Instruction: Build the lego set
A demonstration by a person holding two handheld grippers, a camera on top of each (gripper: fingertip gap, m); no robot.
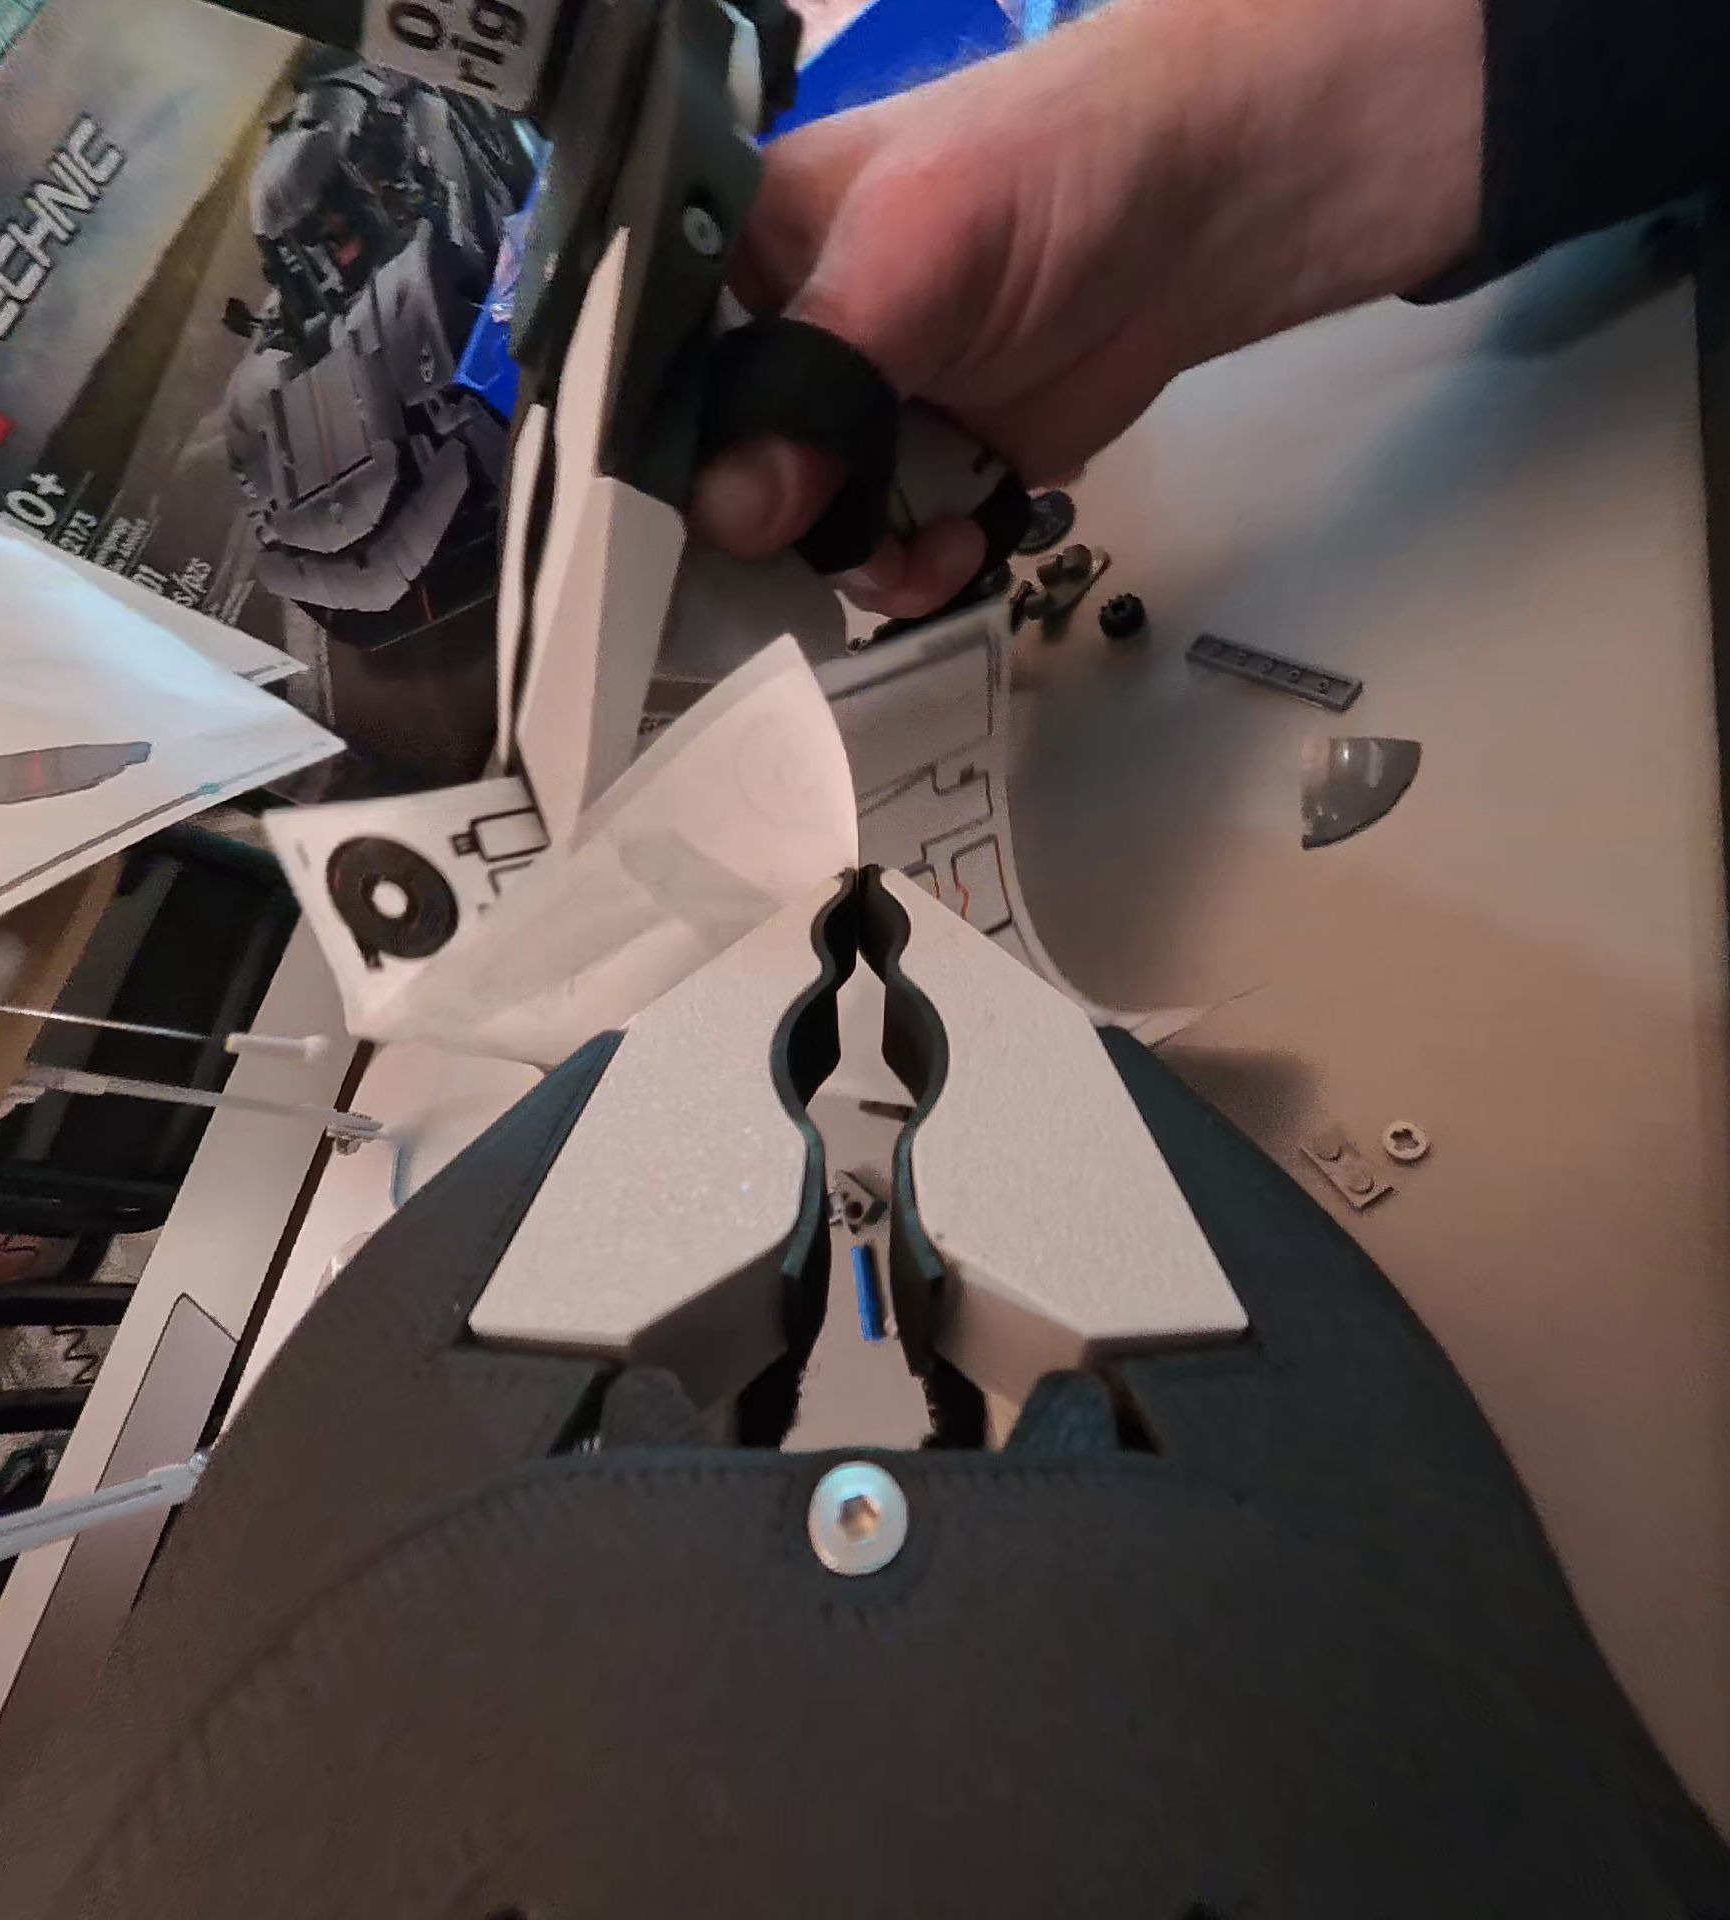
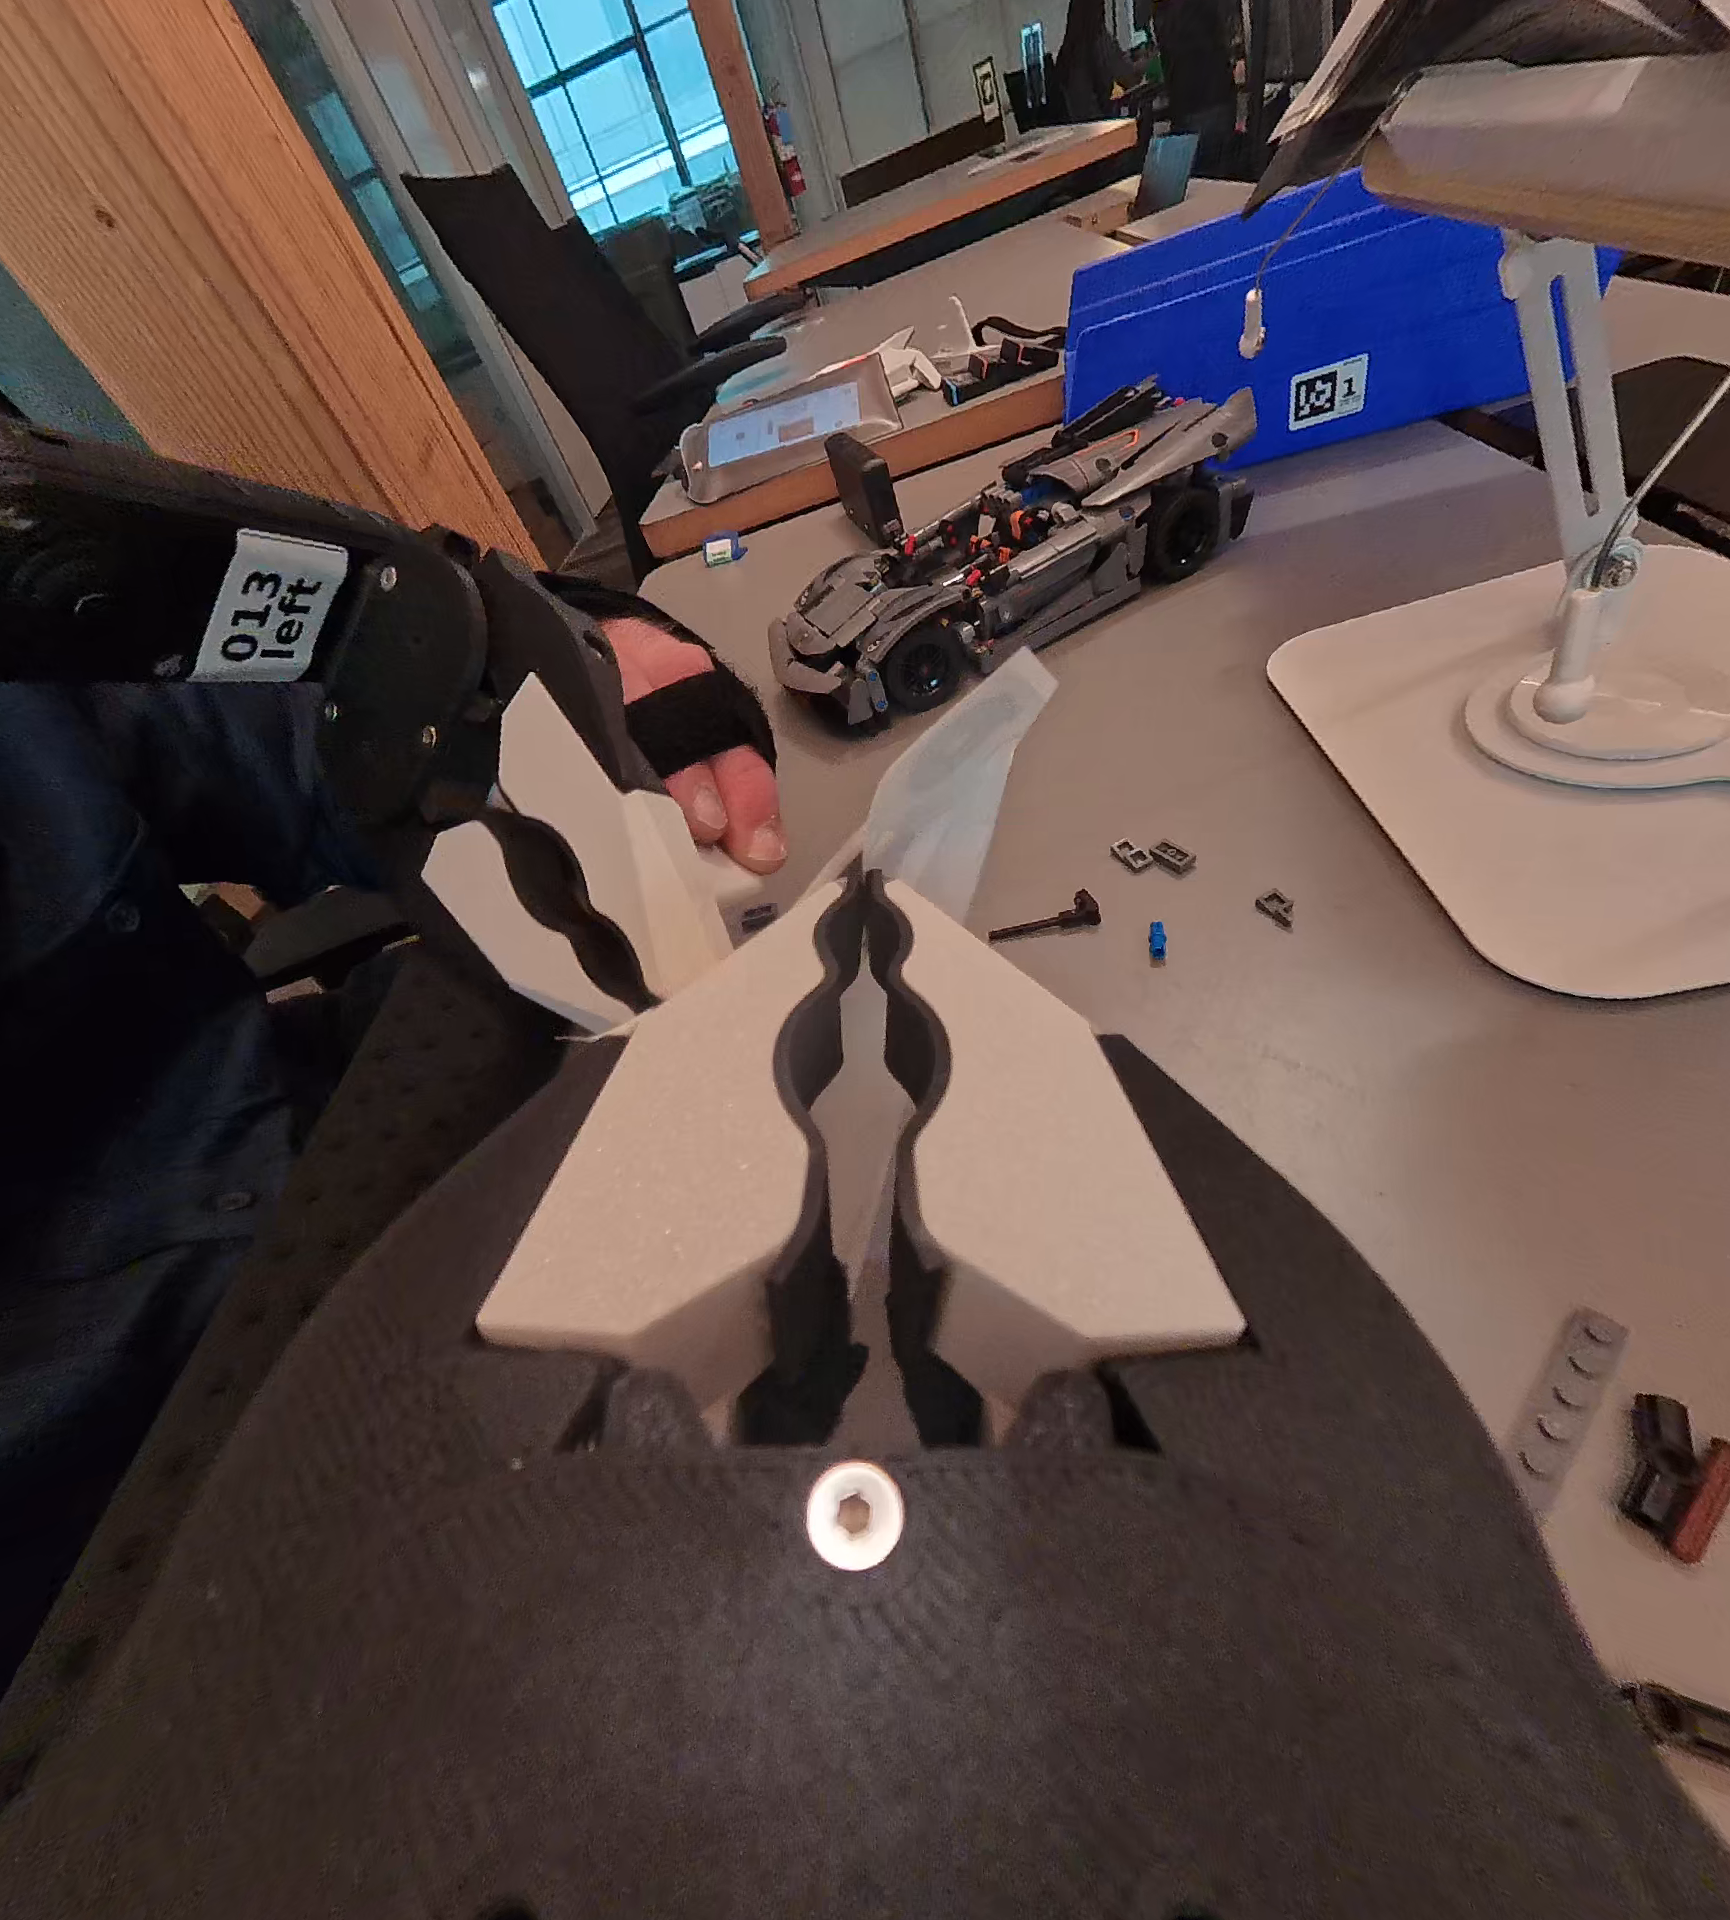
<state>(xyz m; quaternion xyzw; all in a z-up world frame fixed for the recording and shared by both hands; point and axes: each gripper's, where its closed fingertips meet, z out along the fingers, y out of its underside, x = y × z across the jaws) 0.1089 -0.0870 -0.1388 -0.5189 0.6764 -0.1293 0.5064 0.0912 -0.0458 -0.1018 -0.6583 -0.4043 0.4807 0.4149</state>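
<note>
A white sticker sheet (image 1: pixel 736 800) with a black disc print (image 1: pixel 391 902) is held up curled between both grippers. My left gripper (image 1: pixel 859 875) is shut, its tips pinching the sheet's curled edge. My right gripper (image 1: pixel 541 821) comes down from above, a hand around it, shut on the printed end. In the right wrist view my right gripper (image 2: pixel 866 883) is shut on the thin white sheet (image 2: pixel 944 758), which rises past its tips. My left gripper's black wavy pad (image 2: pixel 570 894) shows just to the left; its tips are hidden. A grey Lego car (image 2: pixel 1006 561) stands farther back.
Loose pieces lie on the grey table (image 2: pixel 1308 1091): a blue pin (image 2: pixel 1157 938), a black axle (image 2: pixel 1048 920), a grey plate (image 1: pixel 1271 673), a clear quarter dome (image 1: pixel 1360 784). A white stand base (image 2: pixel 1567 810) is at right. The Lego box (image 1: pixel 165 343) and a booklet (image 1: pixel 61 707) are at left. About 5 centimeters separates my left fingertips from my right.
</note>
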